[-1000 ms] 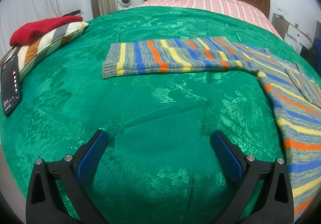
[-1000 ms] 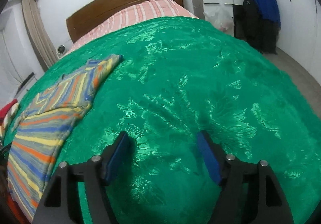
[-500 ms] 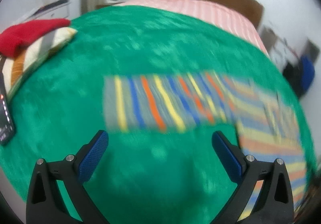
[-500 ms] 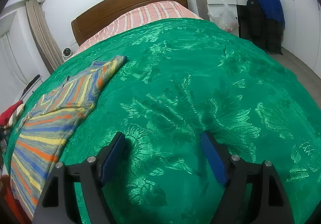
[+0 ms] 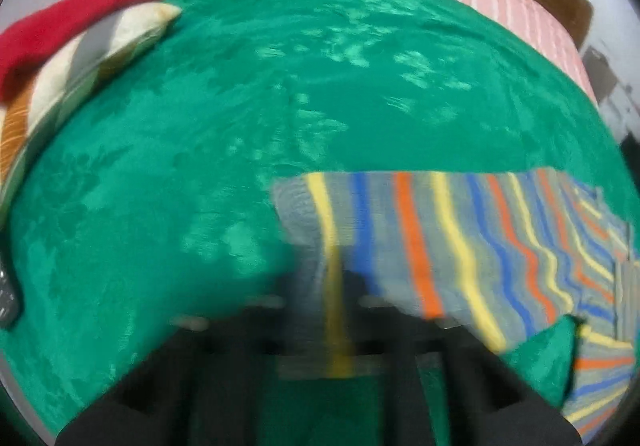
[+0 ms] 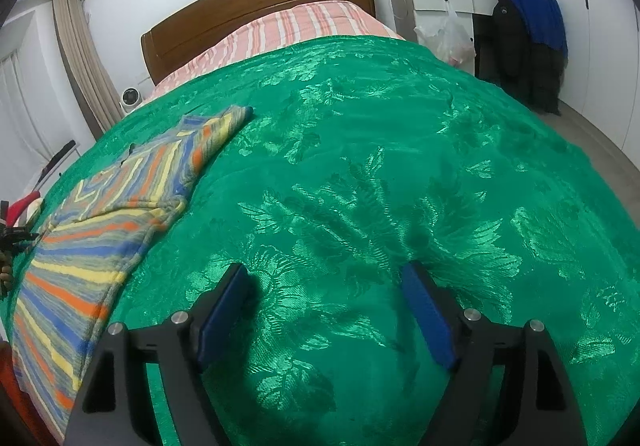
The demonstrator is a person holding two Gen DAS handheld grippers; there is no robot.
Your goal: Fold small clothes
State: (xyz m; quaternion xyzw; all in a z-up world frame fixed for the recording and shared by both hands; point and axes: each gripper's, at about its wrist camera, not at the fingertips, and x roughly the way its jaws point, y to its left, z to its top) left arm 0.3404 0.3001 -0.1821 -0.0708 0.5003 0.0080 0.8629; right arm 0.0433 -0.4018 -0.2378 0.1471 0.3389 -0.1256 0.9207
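Striped sweater (image 5: 460,242) lay flat on the green bedspread (image 5: 280,106), sleeve's long axis running 9 to 3 o'clock. Left tool (image 5: 336,310) was clamped on the sleeve cuff at its 12 o'clock, blurred. A second ago that tool stood wide apart, well short of the sleeve. Right tool (image 6: 328,310) stayed apart over bare bedspread, sweater at its 10 o'clock; left hand nearer.

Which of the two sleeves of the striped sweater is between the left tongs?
It is the sleeve stretched out flat toward the pillow side. The left tongs are shut on its cuff end; the other sleeve lies untouched.
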